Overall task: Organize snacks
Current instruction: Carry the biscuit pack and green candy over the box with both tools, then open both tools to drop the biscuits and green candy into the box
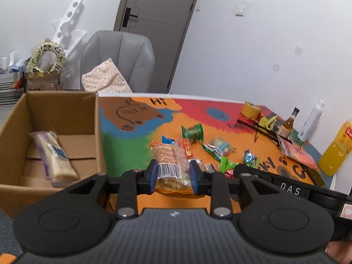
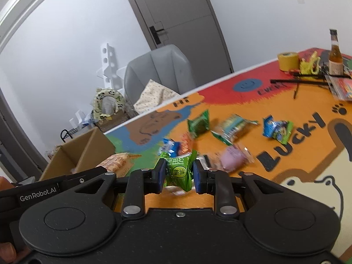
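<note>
Nearest, left gripper clamped on an orange-wrapped bread packet, held above the table mat. Right gripper pinched tight on a green candy packet, also lifted off the mat. Just left, an open cardboard box with one pale wrapped snack leaning inside. Farther out, loose snack packets scattered over the mat. Beyond, a yellow tape roll and a brown bottle.

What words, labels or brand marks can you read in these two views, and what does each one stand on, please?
"DAS": right gripper body, seen from the left wrist.
"GenRobot.AI": left gripper body, seen from the right wrist.
"LUCKY": table mat.
"HI": mat, on its orange bubble.
Green candy: round seal with Chinese characters, too small to read.
Orange snack pack: barcode and print blurred.
</note>
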`<state>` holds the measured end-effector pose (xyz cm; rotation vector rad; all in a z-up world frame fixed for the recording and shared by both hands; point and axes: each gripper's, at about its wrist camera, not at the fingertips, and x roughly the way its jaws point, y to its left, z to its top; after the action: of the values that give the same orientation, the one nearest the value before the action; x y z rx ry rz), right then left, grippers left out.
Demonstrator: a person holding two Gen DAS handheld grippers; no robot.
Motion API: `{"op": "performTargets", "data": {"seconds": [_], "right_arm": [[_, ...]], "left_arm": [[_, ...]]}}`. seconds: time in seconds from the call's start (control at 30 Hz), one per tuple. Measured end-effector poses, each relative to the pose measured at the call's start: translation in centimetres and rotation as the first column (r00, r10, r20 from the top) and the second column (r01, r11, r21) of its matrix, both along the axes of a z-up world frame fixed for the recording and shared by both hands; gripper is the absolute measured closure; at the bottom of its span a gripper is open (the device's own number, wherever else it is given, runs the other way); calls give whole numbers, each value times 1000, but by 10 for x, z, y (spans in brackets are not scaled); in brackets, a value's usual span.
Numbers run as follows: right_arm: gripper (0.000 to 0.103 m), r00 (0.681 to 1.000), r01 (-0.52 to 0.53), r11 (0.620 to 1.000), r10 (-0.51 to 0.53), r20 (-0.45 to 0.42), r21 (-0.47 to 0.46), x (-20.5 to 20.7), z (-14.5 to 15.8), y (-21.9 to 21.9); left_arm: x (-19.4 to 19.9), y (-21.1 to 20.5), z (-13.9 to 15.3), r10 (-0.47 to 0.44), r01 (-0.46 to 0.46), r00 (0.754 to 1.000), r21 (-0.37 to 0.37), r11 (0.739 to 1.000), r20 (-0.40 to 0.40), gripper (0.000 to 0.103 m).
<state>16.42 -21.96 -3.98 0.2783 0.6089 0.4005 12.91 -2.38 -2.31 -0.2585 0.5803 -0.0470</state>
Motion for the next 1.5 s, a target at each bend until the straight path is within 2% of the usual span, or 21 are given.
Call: {"op": "performTargets", "data": {"seconds": [0.43,0.77,1.2,1.37,1.4,1.5], "right_arm": [[79,999,-37,999,37,32,11,0,17,37],[79,996,-76,997,76,50,0,3,27,79],[79,987,-146,989,146,63,-7,6,33,140],[78,981,-184,983,185,54,-12,7,31,159],[78,979,-196,981,196,49,-2,8,30,162],[63,976,-215,976,214,24,24,11,26,166]], "left_arm": [[-15,39,25,58,-58,996,5,998,65,74],[-23,85,30,133,-133,987,-4,991,87,74],[-30,138,20,209,-208,976,-23,978,63,74],[-29,149,10,235,-234,972,-27,972,14,73],[-28,150,8,234,-234,972,-31,972,-6,73],[-28,152,8,241,-241,970,-25,970,-29,68]]}}
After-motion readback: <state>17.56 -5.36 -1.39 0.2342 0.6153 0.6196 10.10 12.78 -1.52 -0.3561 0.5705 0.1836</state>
